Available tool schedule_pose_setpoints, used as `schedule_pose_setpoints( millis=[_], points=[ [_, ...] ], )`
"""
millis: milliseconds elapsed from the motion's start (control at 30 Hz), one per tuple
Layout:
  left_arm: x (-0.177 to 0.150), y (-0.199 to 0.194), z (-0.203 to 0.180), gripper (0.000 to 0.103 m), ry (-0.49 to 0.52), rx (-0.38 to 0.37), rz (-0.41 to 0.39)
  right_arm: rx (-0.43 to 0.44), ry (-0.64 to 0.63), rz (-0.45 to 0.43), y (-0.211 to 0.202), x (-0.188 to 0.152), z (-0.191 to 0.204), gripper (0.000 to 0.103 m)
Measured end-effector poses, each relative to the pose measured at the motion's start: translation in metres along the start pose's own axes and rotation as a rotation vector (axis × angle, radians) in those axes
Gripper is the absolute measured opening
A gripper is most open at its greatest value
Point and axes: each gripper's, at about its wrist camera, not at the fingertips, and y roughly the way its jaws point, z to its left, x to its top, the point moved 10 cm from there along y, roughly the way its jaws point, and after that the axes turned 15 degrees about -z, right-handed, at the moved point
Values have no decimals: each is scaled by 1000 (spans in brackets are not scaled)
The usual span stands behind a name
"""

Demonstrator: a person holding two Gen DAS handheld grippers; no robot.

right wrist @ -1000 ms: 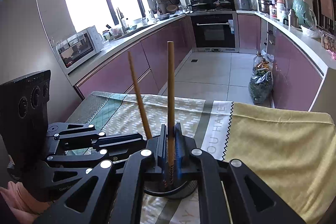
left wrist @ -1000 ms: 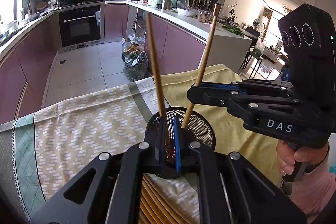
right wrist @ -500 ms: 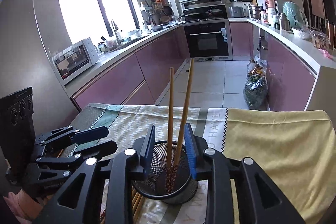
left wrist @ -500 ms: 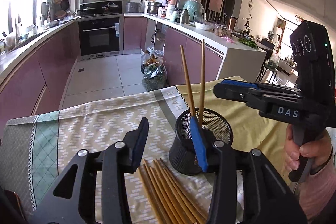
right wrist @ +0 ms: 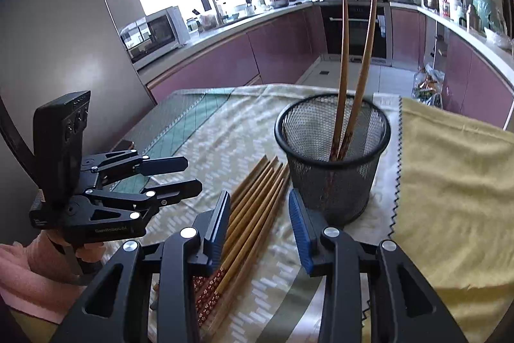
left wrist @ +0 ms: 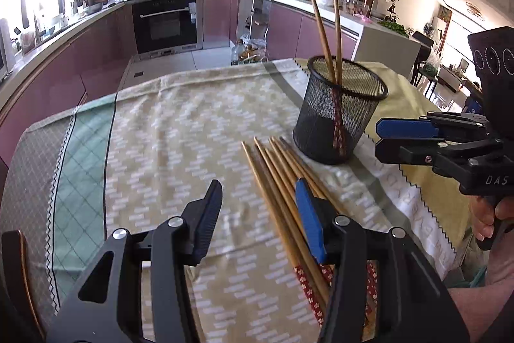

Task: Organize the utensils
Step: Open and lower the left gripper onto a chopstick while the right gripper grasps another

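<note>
A: Left wrist view: the left gripper (left wrist: 258,208) has its jaws released and empty, and they have just been opening. Its blue pad sits above the bundle of chopsticks (left wrist: 279,169) lying flat on the patterned tablecloth (left wrist: 180,124).
B: And the holder?
A: The black mesh cup (left wrist: 337,114) stands upright at about one o'clock from that gripper, right beside the far tips of the bundle. Two chopsticks (left wrist: 327,28) stand in it, leaning apart at the top.
B: What about the right gripper (right wrist: 258,221)?
A: In the right wrist view its jaws are released too, just been opening, with nothing pinched. The bundle lies below the gap, running toward one o'clock. The cup is at one o'clock, close by.
B: The yellow cloth (right wrist: 449,182)?
A: At three o'clock of the cup, over the tablecloth.
</note>
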Motion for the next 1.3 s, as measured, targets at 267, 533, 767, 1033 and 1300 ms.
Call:
schedule_pose_setpoints(
  millis=[267, 533, 767, 1033, 1300],
  points=[
    [-38, 7, 5, 47, -40, 3, 63, -63, 6, 78, 19, -36, -2, 36],
    [-43, 15, -5, 47, -18, 7, 87, -106, -25, 102, 25, -49, -2, 36],
    [-48, 23, -4, 46, -22, 20, 115, -132, -53, 119, 29, -55, -6, 35],
    [-47, 27, -3, 45, -7, 29, 124, -143, -74, 125, 32, -54, -4, 35],
    [-46, 35, -4, 45, 23, 43, 143, -162, -99, 136, 39, -53, -2, 33]
  ],
)
